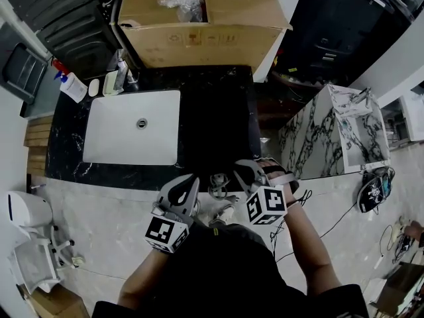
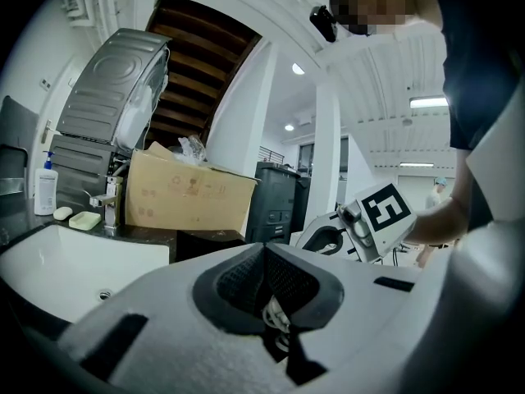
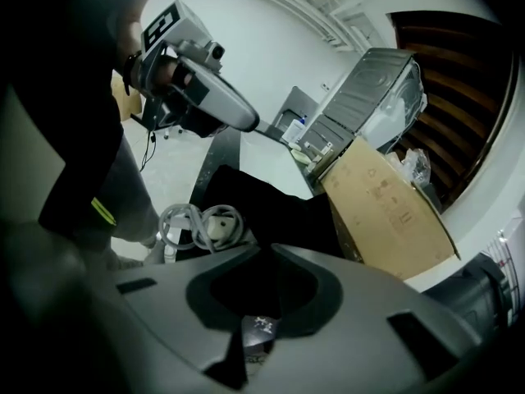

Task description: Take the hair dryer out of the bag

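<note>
Glossy white sink, matt cardboard box

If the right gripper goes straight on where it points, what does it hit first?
Most likely the black fabric bag, which fills the view just past the right gripper and its jaws. The coiled grey cord with its white plug sits left of that line. Depth is unclear; it may already touch.

Premises: bathroom mock-up in an open hall, evidenced by white sink in dark marble bench, soap bottle, cardboard box.
</note>
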### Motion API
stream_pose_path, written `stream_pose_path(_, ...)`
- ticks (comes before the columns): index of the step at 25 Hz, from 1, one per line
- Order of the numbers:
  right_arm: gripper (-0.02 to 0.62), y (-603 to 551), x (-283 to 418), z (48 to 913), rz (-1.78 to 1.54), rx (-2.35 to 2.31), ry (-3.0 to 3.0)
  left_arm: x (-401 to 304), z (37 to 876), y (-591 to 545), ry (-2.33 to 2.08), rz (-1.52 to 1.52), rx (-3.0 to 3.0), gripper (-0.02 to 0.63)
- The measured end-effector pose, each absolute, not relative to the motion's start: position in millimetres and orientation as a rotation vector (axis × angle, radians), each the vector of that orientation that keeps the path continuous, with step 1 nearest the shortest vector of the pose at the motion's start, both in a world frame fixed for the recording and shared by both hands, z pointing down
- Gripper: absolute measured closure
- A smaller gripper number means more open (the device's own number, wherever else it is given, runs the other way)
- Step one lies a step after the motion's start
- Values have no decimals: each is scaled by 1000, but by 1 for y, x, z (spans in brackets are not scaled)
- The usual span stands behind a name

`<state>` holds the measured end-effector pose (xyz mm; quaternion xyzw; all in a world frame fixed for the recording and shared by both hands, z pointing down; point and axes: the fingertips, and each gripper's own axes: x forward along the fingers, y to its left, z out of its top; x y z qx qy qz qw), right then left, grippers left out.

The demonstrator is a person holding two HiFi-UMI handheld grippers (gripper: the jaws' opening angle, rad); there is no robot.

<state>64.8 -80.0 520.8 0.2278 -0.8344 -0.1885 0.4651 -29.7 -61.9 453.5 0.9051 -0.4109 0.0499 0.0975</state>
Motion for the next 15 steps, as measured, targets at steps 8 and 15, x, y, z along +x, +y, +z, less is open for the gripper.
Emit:
stream_pose_path(8, 565, -89, 61, 497, -410, 671, -2139, -4, 477, -53, -1113, 222, 2662, 583)
stream_pose_path(15, 564, -93, 54, 482, -411, 702, -2159, 20, 499, -56, -1070, 308, 2631, 583)
